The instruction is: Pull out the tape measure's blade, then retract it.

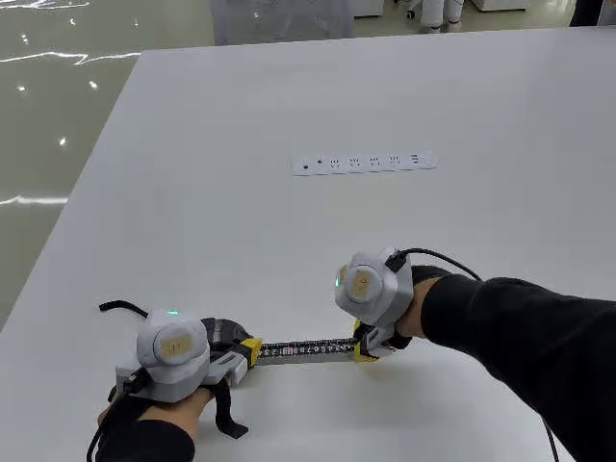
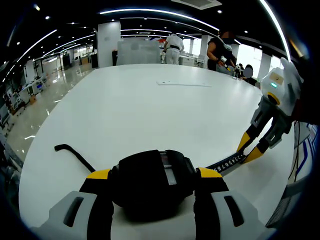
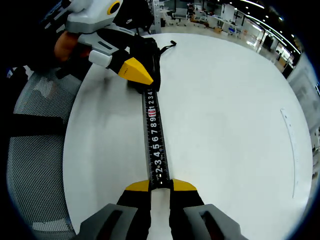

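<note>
The tape measure (image 1: 223, 335) has a rounded black case, clamped between the jaws of the left claw (image 2: 155, 173) low over the white table (image 1: 289, 231). Its blade (image 3: 154, 145), black with white numerals, is drawn out straight and flat, its tip pinched in the right claw (image 3: 159, 186).

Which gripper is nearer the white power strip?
Right. The right gripper, pinching the blade, sits nearly in front of the power strip; the left gripper, clamping the case, is farther off sideways.

The table (image 1: 289, 96) looks smooth and matt, the tape measure's case (image 2: 152, 182) plastic.
</note>
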